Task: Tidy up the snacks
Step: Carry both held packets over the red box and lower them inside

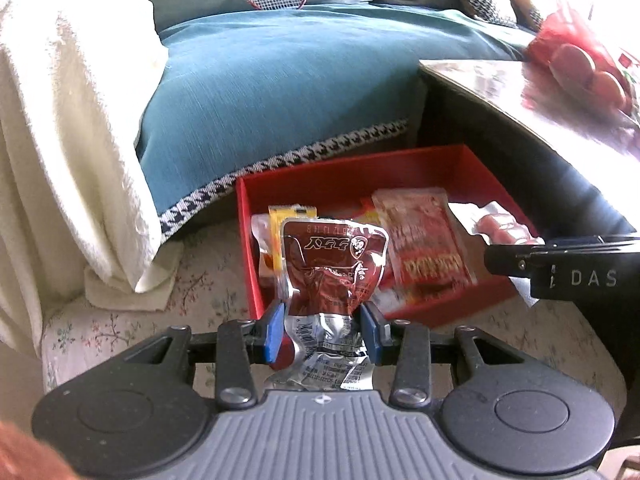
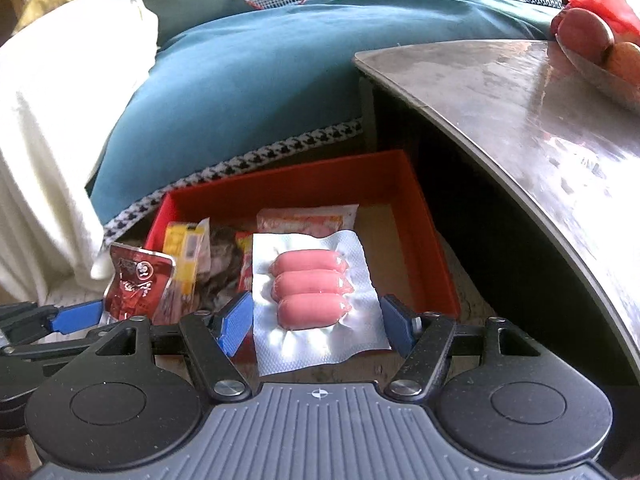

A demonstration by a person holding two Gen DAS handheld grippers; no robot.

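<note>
Over the red cardboard box's near rim, at six o'clock, left gripper pinches a crumpled maroon foil snack pouch; right gripper, fingers wide, seemingly straddles a clear vacuum-sealed pack of three pink sausages; depositing step; next, probably carry the pouch inward and release.

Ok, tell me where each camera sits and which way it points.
Left wrist: on the left gripper, looking along its fingers, shut on the dark red snack pouch, toward the red box and sofa.
Right wrist: on the right gripper, fingers flanking the sausage pack over the box.
Shared: box, both packs, sofa, table.
</note>
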